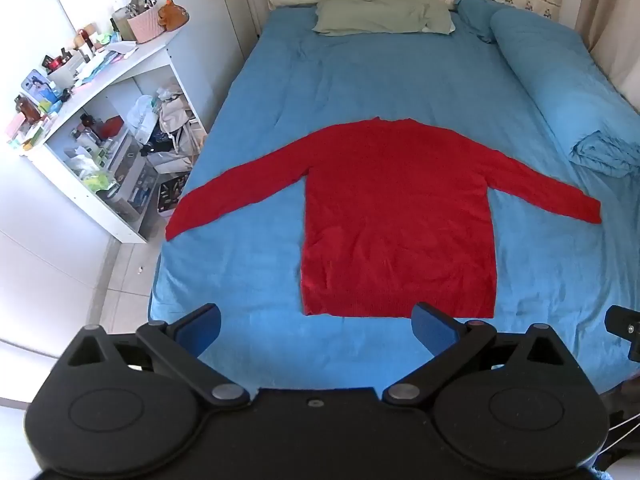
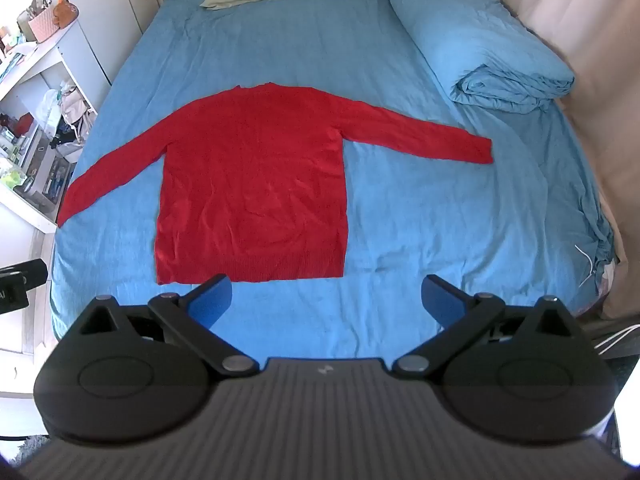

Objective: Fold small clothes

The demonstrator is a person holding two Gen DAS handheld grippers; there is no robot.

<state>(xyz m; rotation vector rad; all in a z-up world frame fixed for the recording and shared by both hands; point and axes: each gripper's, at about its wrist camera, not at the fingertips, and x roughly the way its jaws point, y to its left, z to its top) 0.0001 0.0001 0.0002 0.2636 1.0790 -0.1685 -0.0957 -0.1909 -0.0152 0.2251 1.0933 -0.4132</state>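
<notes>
A red long-sleeved sweater (image 1: 396, 216) lies flat on the blue bed (image 1: 360, 80), both sleeves spread out, hem toward me. It also shows in the right wrist view (image 2: 252, 184). My left gripper (image 1: 316, 328) is open and empty, held above the near edge of the bed just short of the hem. My right gripper (image 2: 326, 300) is open and empty, above the bed near the hem's right corner. The left sleeve's cuff (image 1: 176, 228) reaches the bed's left edge.
A green pillow (image 1: 380, 14) lies at the head of the bed. A rolled blue duvet (image 2: 472, 40) runs along the right side. A cluttered white shelf (image 1: 92, 120) stands left of the bed. A curtain (image 2: 580, 80) hangs on the right.
</notes>
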